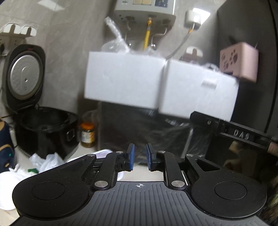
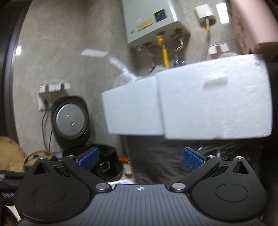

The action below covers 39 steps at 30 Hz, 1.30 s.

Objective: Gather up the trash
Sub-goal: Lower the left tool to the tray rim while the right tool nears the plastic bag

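Grey tiled kitchen wall, water heater [image 1: 144, 8] mounted high. Far left, rice cooker [image 1: 43, 128] stands lid-up on the counter, crumpled white bags [image 1: 45, 160] at its foot, likely trash awaiting pickup. Left gripper [image 1: 140, 157]: narrow gap, nothing held. Centre, two white foam boxes [image 1: 156, 87] over a black bag [image 1: 147, 132], probably staged for disposal. Right gripper [image 2: 140, 159]: spread wide, empty.

White foam boxes [image 2: 187, 104] block the way ahead at mid height; open space lies left toward the cooker [image 2: 71, 120].
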Each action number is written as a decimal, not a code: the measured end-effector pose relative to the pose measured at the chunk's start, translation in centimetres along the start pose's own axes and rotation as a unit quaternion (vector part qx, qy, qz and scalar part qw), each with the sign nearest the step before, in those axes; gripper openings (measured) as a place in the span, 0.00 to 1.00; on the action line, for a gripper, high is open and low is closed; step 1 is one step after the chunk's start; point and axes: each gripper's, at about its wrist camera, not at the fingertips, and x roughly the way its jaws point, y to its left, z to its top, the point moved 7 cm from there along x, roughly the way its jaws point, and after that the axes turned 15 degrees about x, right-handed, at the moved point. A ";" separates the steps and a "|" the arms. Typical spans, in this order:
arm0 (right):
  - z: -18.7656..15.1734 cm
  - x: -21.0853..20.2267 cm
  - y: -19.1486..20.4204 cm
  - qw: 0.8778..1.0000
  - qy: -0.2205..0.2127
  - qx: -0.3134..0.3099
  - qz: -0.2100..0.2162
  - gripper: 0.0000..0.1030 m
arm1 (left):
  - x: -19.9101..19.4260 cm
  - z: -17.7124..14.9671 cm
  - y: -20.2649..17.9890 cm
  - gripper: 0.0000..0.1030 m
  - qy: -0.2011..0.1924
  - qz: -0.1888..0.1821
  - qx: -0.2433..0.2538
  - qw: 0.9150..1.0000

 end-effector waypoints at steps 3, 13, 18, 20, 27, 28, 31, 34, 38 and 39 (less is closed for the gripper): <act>1.3 -0.7 -0.4 1.000 -0.003 0.008 0.010 1.00 | -0.7 0.8 -0.3 0.17 -0.001 -0.008 -0.012 1.000; -8.0 4.9 2.6 0.986 0.115 -0.117 0.034 1.00 | 2.5 -8.1 3.1 0.17 0.048 0.045 0.006 0.998; -12.7 9.7 1.4 0.979 0.171 -0.110 0.011 1.00 | 6.4 -11.8 7.1 0.17 0.094 0.066 -0.042 0.993; -13.6 11.0 0.7 0.977 0.185 -0.102 -0.003 1.00 | 7.5 -12.6 8.6 0.17 0.093 0.090 -0.045 0.991; -16.2 13.5 -2.9 0.971 0.200 -0.115 -0.060 1.00 | 11.4 -14.9 11.4 0.17 0.102 0.099 -0.062 0.988; -16.6 13.7 -3.5 0.971 0.195 -0.119 -0.070 1.00 | 12.1 -15.4 11.7 0.17 0.112 0.099 -0.066 0.987; -17.4 14.4 -5.2 0.972 0.188 -0.111 -0.084 1.00 | 13.6 -16.2 12.2 0.17 0.123 0.101 -0.069 0.985; -18.5 15.6 -7.2 0.971 0.216 -0.064 -0.075 1.00 | 15.1 -16.8 12.6 0.17 0.136 0.127 -0.054 0.981; -19.8 17.1 -9.4 0.969 0.234 -0.037 -0.072 1.00 | 16.7 -17.3 13.2 0.17 0.150 0.152 -0.041 0.976; -20.1 17.4 -9.8 0.968 0.237 -0.039 -0.078 1.00 | 17.0 -17.5 13.3 0.17 0.152 0.154 -0.044 0.975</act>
